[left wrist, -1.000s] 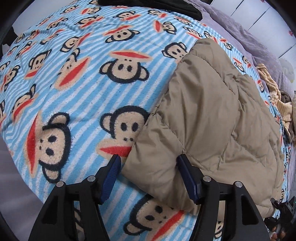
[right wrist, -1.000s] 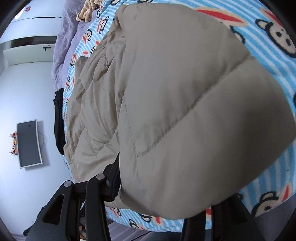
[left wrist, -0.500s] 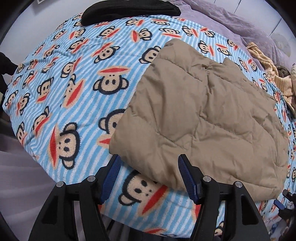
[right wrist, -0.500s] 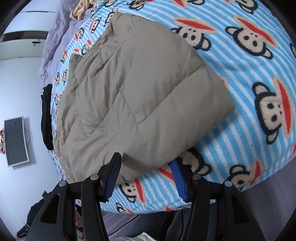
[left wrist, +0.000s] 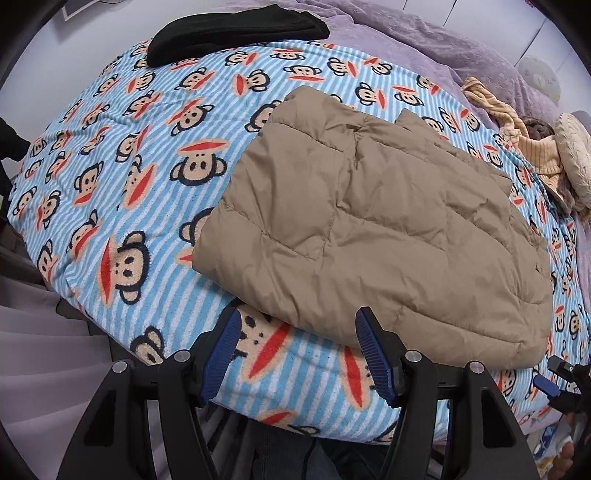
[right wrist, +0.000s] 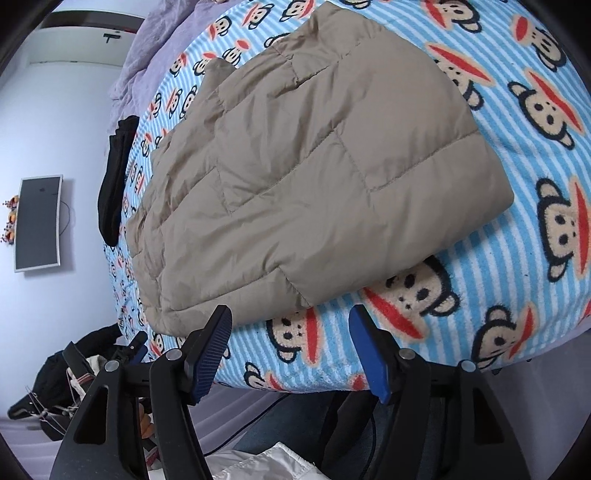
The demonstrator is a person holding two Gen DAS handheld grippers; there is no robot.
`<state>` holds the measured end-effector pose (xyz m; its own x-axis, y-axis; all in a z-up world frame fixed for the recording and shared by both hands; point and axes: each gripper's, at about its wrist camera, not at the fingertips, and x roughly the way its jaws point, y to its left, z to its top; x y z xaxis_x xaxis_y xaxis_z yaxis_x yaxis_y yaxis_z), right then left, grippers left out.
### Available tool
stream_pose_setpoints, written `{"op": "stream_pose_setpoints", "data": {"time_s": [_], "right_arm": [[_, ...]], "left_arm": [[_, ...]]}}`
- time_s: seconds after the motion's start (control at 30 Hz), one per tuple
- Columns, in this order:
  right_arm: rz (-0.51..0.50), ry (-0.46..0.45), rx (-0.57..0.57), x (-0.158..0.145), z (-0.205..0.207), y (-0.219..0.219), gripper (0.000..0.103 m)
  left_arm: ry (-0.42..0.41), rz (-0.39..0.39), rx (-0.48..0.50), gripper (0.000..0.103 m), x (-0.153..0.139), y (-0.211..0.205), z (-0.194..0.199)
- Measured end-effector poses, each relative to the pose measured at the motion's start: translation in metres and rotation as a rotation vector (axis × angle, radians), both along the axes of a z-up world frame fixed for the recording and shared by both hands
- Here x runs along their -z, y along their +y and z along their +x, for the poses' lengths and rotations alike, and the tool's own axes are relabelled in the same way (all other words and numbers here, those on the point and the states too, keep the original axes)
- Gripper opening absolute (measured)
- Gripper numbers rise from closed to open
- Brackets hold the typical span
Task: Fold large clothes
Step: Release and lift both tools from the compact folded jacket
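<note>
Presently, the tan quilted jacket (left wrist: 369,229) lies folded into a thick, roughly rectangular bundle on the bed, resting on a blue-striped monkey-print blanket (left wrist: 147,177). Its near edge sits close to the blanket's front edge.

The left gripper (left wrist: 299,350) hangs above that near edge with its blue-padded fingers (left wrist: 221,350) apart and nothing between them; the jacket's hem shows just beyond the fingertips, not touched.

The right gripper (right wrist: 291,347) is likewise clear of the jacket (right wrist: 314,177). Its jaws have just been opening, and the fingers (right wrist: 212,350) now stand apart with only blanket (right wrist: 517,258) visible in the gap. The left gripper's tip (right wrist: 135,343) appears at the lower left of the right wrist view, and the right gripper's tip (left wrist: 554,376) at the lower right of the left wrist view.

Elsewhere on the bed: a black folded garment (left wrist: 236,33) at the blanket's far edge, well apart from the jacket; a lilac cover (left wrist: 443,48) beyond it; a yellowish knitted item (left wrist: 517,133) beside what may be a round cushion (left wrist: 572,155), though the lens edge distorts it. A dark wall-mounted screen (right wrist: 37,221) shows in the right wrist view.
</note>
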<state>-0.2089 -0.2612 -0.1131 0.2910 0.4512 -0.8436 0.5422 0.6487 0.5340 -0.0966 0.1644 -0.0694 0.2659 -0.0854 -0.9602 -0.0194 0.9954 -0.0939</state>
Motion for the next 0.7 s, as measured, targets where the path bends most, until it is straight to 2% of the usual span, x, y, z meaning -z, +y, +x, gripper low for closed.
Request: {"op": "stream_pose_setpoints", "data": {"time_s": [0.17,0.2,0.23,0.27,0.33,0.53,0.6,0.7], "right_arm": [[-0.039,-0.012,-0.008,-0.008,0.002,0.009,0.070],[-0.043,-0.021,-0.006,-0.009,0.002,0.012,0.070],[-0.047,-0.025,-0.001,-0.009,0.006,0.019,0.070],[-0.051,-0.027,0.004,-0.008,0.011,0.025,0.070],[-0.041,-0.026,0.011,-0.005,0.020,0.039,0.070],[-0.049,-0.036,-0.023,-0.004,0.053,0.086,0.071],[-0.052,-0.032,-0.019,-0.002,0.062,0.097,0.083],[-0.060,-0.007,-0.019,0.004,0.075,0.111,0.083]], "left_arm": [[0.002,0.019,0.064,0.066,0.001,0.002,0.014],[0.006,0.015,0.076,0.069,0.001,0.005,0.018],[0.006,0.012,0.085,0.079,0.000,0.008,0.022],[0.001,0.014,0.089,0.103,-0.001,0.012,0.026],[-0.018,0.028,0.100,0.103,-0.003,0.020,0.037],[0.003,0.029,0.133,0.103,0.003,0.038,0.071],[0.013,0.017,0.138,0.103,0.008,0.042,0.079],[0.039,0.015,0.150,0.103,0.020,0.045,0.087]]}}
